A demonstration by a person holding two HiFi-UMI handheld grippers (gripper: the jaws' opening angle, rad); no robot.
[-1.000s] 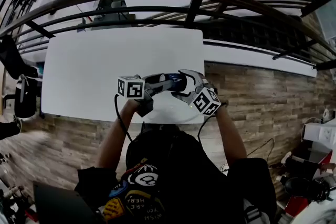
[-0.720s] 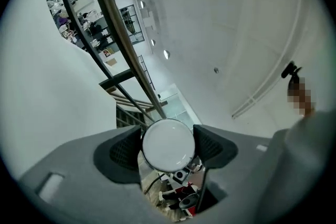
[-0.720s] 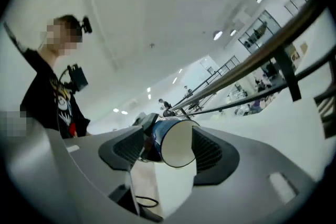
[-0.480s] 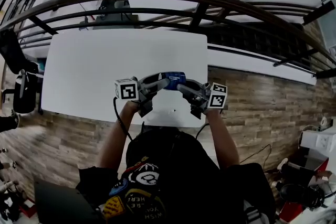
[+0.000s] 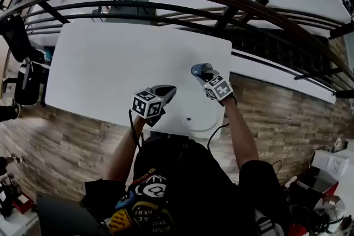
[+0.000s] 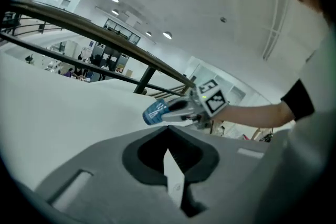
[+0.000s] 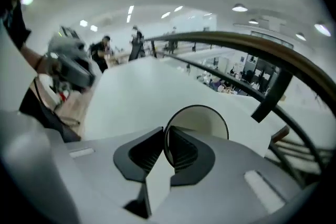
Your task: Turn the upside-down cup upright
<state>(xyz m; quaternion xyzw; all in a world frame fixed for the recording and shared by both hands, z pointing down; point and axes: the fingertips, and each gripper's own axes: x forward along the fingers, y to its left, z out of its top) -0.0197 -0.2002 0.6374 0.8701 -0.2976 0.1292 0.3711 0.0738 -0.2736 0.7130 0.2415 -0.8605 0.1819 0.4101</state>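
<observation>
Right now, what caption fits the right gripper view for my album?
Right gripper, jaws just closing, pinches the rim of the cup; white table beyond.

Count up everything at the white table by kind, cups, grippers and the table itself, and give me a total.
Cup: 1
Grippers: 2, the left gripper and the right gripper
Table: 1
Total: 4

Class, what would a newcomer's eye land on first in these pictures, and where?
A blue cup stands out against the white table, toward its right edge. The right gripper, whose jaws have just been closing, pinches its rim; the left gripper is shut and empty beside it.
</observation>
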